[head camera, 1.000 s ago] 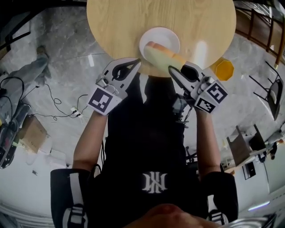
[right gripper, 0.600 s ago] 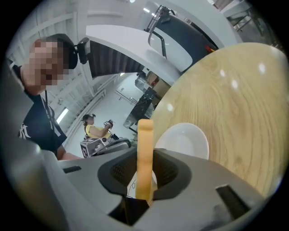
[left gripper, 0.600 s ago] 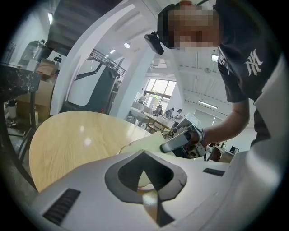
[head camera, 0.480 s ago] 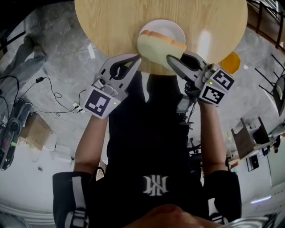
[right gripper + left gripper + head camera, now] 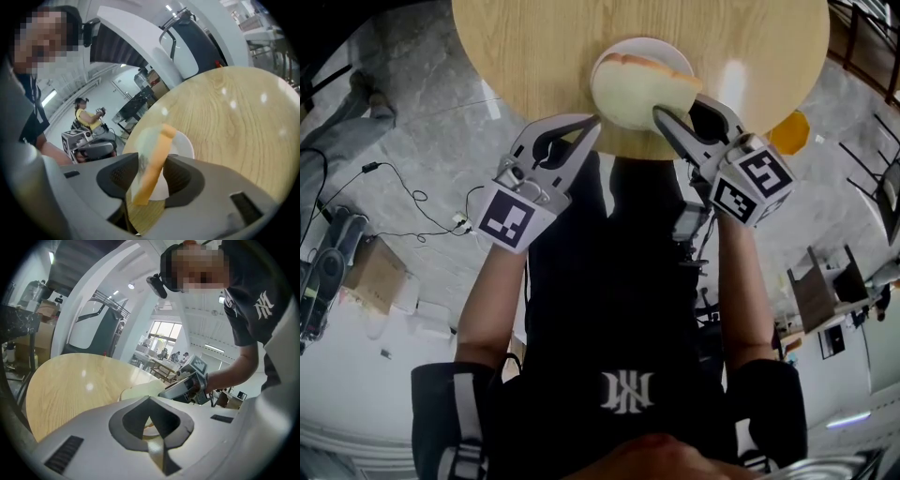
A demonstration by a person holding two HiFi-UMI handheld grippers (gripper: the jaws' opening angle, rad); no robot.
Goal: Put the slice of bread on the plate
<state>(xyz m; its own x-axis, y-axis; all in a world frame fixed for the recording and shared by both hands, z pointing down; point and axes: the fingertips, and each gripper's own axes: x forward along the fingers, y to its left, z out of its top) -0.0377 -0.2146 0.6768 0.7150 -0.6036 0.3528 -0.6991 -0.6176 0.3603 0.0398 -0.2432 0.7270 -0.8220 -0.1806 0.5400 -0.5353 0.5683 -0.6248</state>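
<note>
The slice of bread [image 5: 630, 89] with its brown crust is over the white plate [image 5: 661, 49] near the front edge of the round wooden table [image 5: 534, 56]. My right gripper [image 5: 680, 108] is at the slice's right end. In the right gripper view the bread [image 5: 152, 154] stands on edge between the jaws, leaning on the left pad, with the plate [image 5: 185, 143] behind it. The right gripper [image 5: 152, 164] has just been opening and no longer clamps the slice. My left gripper [image 5: 595, 120] hangs shut and empty just left of the plate, its tips [image 5: 149, 399] touching.
An orange stool [image 5: 789, 131] stands on the floor right of the table. Cables [image 5: 412, 202] and a cardboard box [image 5: 370, 281] lie on the marble floor to the left, and chairs [image 5: 825, 291] stand at the right. In the left gripper view the tabletop [image 5: 70, 380] stretches away to the left.
The right gripper has come down with the bread over the plate, and its jaws now stand wider apart. The left gripper has stayed where it was.
</note>
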